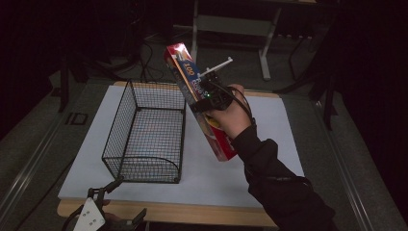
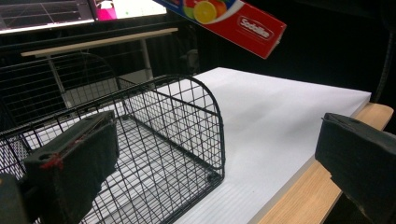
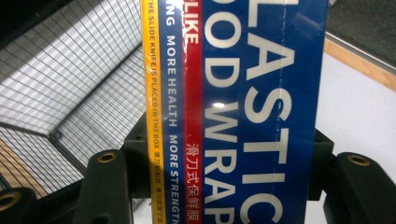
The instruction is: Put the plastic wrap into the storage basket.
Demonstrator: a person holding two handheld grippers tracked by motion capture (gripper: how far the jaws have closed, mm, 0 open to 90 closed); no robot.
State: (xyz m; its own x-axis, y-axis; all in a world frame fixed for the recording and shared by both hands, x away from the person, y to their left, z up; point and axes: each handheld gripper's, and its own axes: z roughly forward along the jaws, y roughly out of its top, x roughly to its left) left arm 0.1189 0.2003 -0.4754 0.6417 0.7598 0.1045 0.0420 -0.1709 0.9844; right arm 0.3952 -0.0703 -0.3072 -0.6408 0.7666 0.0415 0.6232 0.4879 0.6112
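Right gripper (image 1: 204,98): jaws clamped on the wrap box (image 1: 192,91), held tilted in the air above the bench (image 1: 269,144), just right of the basket.
Left gripper (image 1: 103,202): at the bench's near edge, jaws wide apart, holding nothing.
Basket (image 1: 144,134): black wire, empty, resting on the white board (image 2: 280,112).

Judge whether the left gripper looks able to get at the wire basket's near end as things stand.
Probably yes. The left gripper sits open at the table's near edge, right by the wire basket. Nothing lies between them; the plastic wrap box is held up in the right gripper.
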